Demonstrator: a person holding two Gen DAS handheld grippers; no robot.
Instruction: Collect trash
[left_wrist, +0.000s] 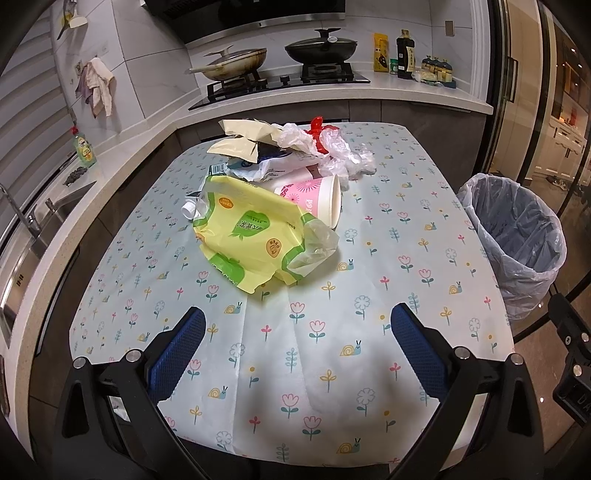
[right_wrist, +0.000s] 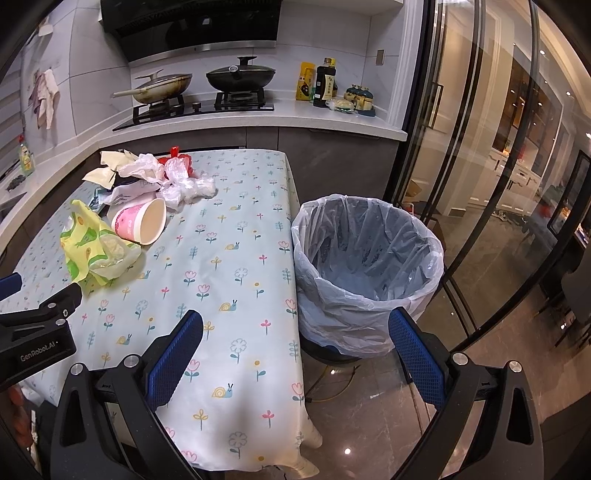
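A pile of trash lies on the flowered tablecloth (left_wrist: 332, 350): a yellow-green plastic wrapper (left_wrist: 251, 240) nearest me, a pink paper cup (left_wrist: 317, 199) on its side, clear plastic bags (left_wrist: 340, 151), a red scrap (left_wrist: 317, 129) and beige paper (left_wrist: 243, 138) behind. My left gripper (left_wrist: 295, 343) is open and empty, low over the cloth short of the wrapper. My right gripper (right_wrist: 295, 354) is open and empty over the table's right edge. A bin lined with a clear bag (right_wrist: 365, 258) stands on the floor right of the table; the wrapper (right_wrist: 96, 254) and cup (right_wrist: 142, 221) lie left.
A counter with a hob, a pan (left_wrist: 236, 62) and a lidded wok (left_wrist: 321, 48) runs behind the table. Bottles (left_wrist: 404, 55) stand at its right end. A sink (left_wrist: 22, 236) is at the left. Glass doors (right_wrist: 480, 184) close off the right side. The left gripper's body (right_wrist: 37, 332) shows in the right wrist view.
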